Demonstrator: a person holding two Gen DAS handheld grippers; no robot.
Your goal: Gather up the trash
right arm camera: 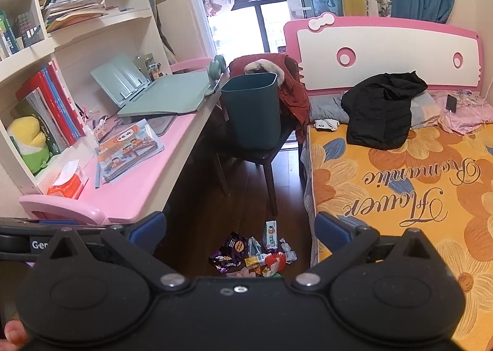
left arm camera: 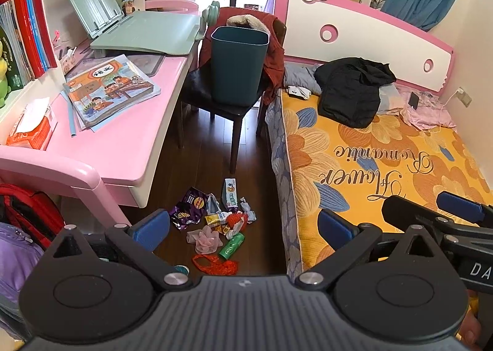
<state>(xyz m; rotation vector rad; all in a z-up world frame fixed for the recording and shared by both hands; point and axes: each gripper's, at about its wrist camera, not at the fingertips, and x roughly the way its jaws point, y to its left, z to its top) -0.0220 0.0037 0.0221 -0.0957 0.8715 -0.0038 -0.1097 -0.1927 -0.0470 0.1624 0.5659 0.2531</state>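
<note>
A pile of trash lies on the dark wood floor between desk and bed: a purple snack wrapper (left arm camera: 188, 206), a small white carton (left arm camera: 230, 192), a pink tissue wad (left arm camera: 207, 238), a green roll (left arm camera: 231, 246) and a red net bag (left arm camera: 215, 265). The pile also shows in the right wrist view (right arm camera: 252, 253). A dark teal bin (left arm camera: 238, 64) (right arm camera: 252, 110) stands upright on a dark chair. My left gripper (left arm camera: 243, 226) is open and empty above the pile. My right gripper (right arm camera: 240, 229) is open and empty, held higher; it also shows in the left wrist view (left arm camera: 431, 206).
A pink desk (left arm camera: 123, 141) with books and a tissue box stands on the left. A bed with an orange flowered cover (left arm camera: 385, 159) and a black jacket (left arm camera: 354, 88) is on the right. A red backpack (left arm camera: 27, 212) lies at lower left.
</note>
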